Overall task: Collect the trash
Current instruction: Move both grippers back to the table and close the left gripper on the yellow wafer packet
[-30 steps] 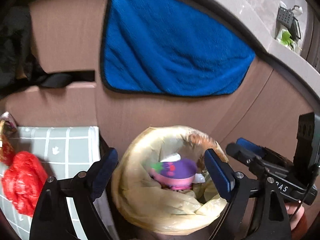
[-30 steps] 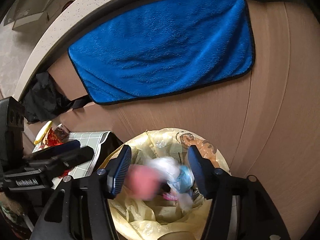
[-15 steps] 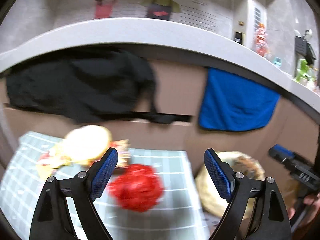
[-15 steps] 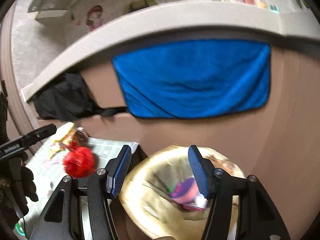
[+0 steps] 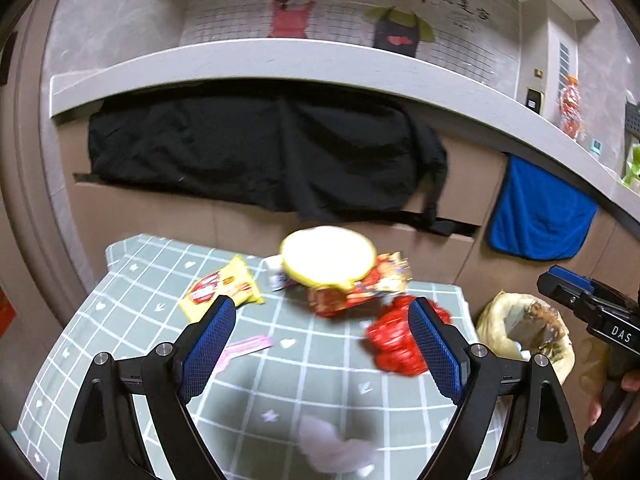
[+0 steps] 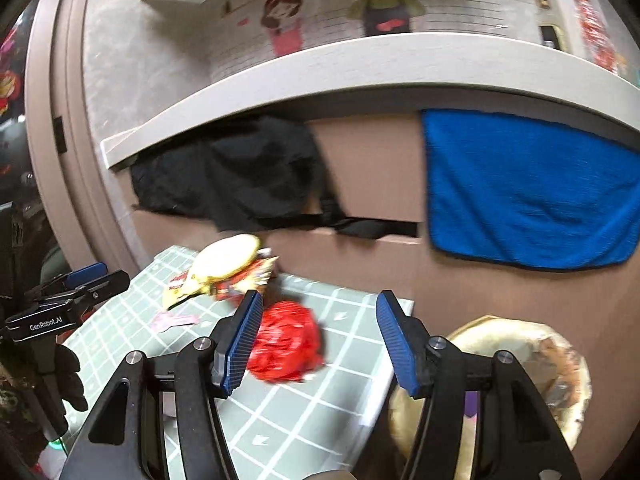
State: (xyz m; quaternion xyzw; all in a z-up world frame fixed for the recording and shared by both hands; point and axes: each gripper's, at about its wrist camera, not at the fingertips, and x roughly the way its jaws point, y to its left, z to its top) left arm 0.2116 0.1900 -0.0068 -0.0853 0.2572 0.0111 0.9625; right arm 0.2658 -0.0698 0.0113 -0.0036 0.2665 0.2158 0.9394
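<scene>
While both grippers gape empty, the red crumpled wrapper (image 6: pixel 286 342) lies on the tabletop (image 5: pixel 120 344) just ahead of the right gripper (image 6: pixel 316 342), beside its left finger; left gripper (image 5: pixel 316 344) sits farther off.

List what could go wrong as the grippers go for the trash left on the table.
1. The red crumpled bag sits near the table edge beside the bin; a clumsy pinch might knock it to the floor.
2. The round yellow lid rests on the snack wrapper; grabbing either could drag the other along.
3. Both views are blurred, so aim may suffer.
</scene>
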